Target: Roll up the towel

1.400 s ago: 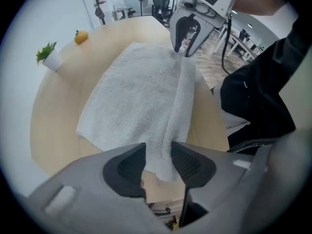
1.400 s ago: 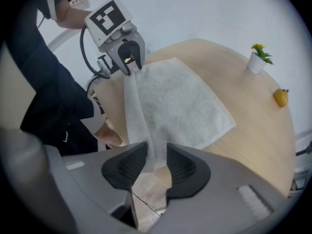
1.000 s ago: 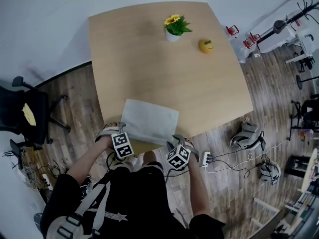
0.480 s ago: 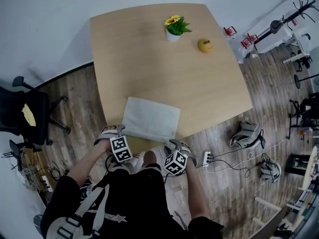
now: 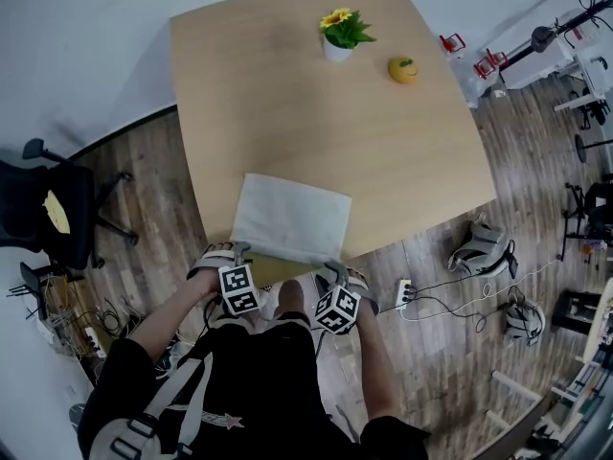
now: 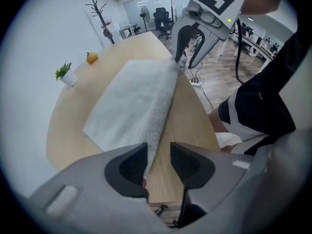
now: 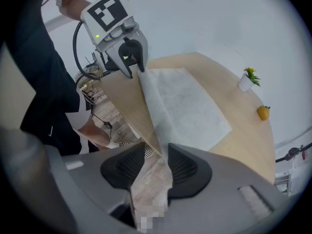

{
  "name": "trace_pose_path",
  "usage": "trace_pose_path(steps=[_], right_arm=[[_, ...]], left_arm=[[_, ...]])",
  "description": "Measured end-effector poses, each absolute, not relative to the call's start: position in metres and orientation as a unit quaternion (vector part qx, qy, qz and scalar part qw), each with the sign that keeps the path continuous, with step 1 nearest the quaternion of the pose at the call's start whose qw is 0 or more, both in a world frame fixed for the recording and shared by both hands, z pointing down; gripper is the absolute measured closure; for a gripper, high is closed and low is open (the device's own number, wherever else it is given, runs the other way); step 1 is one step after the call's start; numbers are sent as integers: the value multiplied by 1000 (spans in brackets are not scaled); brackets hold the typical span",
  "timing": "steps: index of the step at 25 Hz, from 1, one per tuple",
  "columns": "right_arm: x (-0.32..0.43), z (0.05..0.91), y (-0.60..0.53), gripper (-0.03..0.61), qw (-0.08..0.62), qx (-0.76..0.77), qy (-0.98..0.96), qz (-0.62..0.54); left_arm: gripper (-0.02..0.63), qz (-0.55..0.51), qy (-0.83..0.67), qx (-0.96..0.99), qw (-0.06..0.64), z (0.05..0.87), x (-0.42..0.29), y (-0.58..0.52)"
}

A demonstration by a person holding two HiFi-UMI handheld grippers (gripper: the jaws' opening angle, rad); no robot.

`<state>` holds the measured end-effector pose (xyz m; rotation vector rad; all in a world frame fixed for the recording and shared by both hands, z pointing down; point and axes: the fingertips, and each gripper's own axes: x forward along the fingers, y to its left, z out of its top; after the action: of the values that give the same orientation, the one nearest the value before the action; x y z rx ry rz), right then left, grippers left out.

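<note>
There is one towel (image 5: 292, 218), one potted flower (image 5: 343, 34) and one yellow fruit (image 5: 403, 70) on the one table (image 5: 287, 94), and the person holds two grippers. The towel lies flat and unrolled at the near edge, as a second before. The left gripper (image 5: 238, 254) and right gripper (image 5: 331, 270) point steeply down at its two near corners; their jaws have just been closing, the hem between them but not yet pinched.

In the head view the towel (image 5: 290, 217)'s near corners vanish under the left tool (image 5: 237, 249) and right tool (image 5: 331, 268). Both tools' jaws have just been closing, with that edge between them. Can't tell if the pads touch cloth. The yellow thing (image 5: 402, 69) on the bench (image 5: 287, 103) is too small to name. The chair (image 5: 53, 214) is cut off at the left edge.
</note>
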<state>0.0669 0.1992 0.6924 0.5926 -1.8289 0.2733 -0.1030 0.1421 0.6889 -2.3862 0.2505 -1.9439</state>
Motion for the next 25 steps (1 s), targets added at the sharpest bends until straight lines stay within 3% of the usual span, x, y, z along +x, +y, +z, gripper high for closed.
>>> trace_pose_path(steps=[15,16,18,25], right_arm=[[75,705,182,472,582,244,-774,57],[75,704,181,474,582,243,-774,56],[76,705,181,492,581,242,-775,55],[76,706,178,512,581,241,-776,44]], left_arm=[[456,-646,71,-760,19,701,-99,131],[460,-647,76,-758,21,700,-99,128],[535,-648,83,-756,27,700,-100,123],[541,-658,71,-748,51,702,-99,121]])
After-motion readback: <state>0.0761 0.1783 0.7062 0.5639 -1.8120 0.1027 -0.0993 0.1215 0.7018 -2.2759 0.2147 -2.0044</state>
